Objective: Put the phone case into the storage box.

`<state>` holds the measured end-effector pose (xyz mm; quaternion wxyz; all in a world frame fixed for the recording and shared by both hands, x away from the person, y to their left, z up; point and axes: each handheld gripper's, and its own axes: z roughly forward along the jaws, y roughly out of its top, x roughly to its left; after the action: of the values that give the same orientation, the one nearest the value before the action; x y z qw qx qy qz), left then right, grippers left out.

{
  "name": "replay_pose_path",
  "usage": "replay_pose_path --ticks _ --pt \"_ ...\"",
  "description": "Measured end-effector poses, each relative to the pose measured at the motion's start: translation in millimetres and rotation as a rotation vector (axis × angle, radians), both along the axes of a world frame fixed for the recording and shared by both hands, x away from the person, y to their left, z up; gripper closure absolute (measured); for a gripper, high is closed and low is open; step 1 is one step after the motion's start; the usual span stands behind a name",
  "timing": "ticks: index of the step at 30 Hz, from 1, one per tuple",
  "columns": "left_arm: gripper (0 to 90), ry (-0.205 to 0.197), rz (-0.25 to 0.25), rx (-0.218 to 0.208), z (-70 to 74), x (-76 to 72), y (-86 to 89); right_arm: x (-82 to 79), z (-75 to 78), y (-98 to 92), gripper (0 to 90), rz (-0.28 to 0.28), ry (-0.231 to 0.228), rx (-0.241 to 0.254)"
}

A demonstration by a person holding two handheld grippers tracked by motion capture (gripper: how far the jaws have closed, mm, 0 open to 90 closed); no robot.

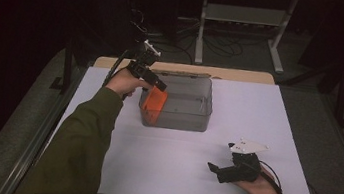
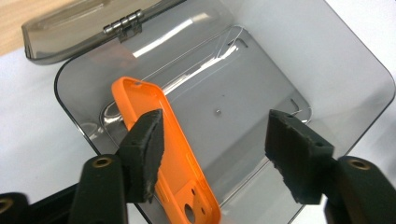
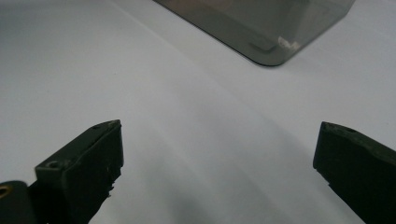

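An orange phone case (image 1: 154, 101) (image 2: 187, 158) leans on edge inside the left end of a smoky clear plastic box (image 1: 177, 115) (image 2: 327, 46). My left gripper (image 1: 154, 85) (image 2: 215, 140) hovers over that end of the box with its jaws apart. Its left pad (image 2: 144, 149) is right by the case's edge and its right pad stands well clear, so nothing is pinched. My right gripper (image 1: 215, 171) (image 3: 217, 154) rests low on the white table near the front right, open, with nothing between its fingers. A corner of the box (image 3: 261, 28) lies ahead of it.
The box's hinged lid (image 2: 70, 28) (image 1: 178, 72) lies flipped open behind it on the far side. The white tabletop (image 1: 258, 118) spreads around the box. Its edges drop to a dark floor, with table legs and cables beyond.
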<state>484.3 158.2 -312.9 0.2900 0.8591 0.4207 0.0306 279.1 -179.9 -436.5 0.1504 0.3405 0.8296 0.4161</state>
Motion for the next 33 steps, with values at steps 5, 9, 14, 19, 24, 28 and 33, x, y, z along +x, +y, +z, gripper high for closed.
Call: replay_pose_path --ticks 5,9,14,19,24,28,33 --pt "29.4 -0.038 -0.034 0.005 -1.1 -2.9 1.3 0.0 -0.2 0.2 1.2 0.000 0.001 -0.001" --pt "21.9 -0.076 -0.054 -0.004 -2.3 -5.0 3.2 -0.1 -0.2 -0.1 1.2 -0.001 0.000 -0.001" --pt "14.3 -0.118 -0.090 -0.025 -3.9 -8.0 6.4 -0.2 -0.1 0.4 1.2 0.000 -0.001 -0.003" --pt "4.3 -0.140 -0.120 -0.040 -5.0 -10.8 9.5 0.1 -0.5 -0.1 1.2 -0.001 0.000 -0.004" --pt "0.0 -0.155 -0.154 -0.072 -5.8 -16.0 12.5 0.3 -0.5 -0.1 1.2 0.000 0.000 -0.004" --pt "0.0 -0.177 -0.171 -0.091 -7.6 -20.5 15.8 0.2 -0.6 0.0 1.2 0.000 -0.001 -0.005" --pt "0.0 -0.196 -0.188 -0.100 -9.9 -25.9 21.4 0.3 -0.7 0.1 1.2 0.000 0.000 -0.005"
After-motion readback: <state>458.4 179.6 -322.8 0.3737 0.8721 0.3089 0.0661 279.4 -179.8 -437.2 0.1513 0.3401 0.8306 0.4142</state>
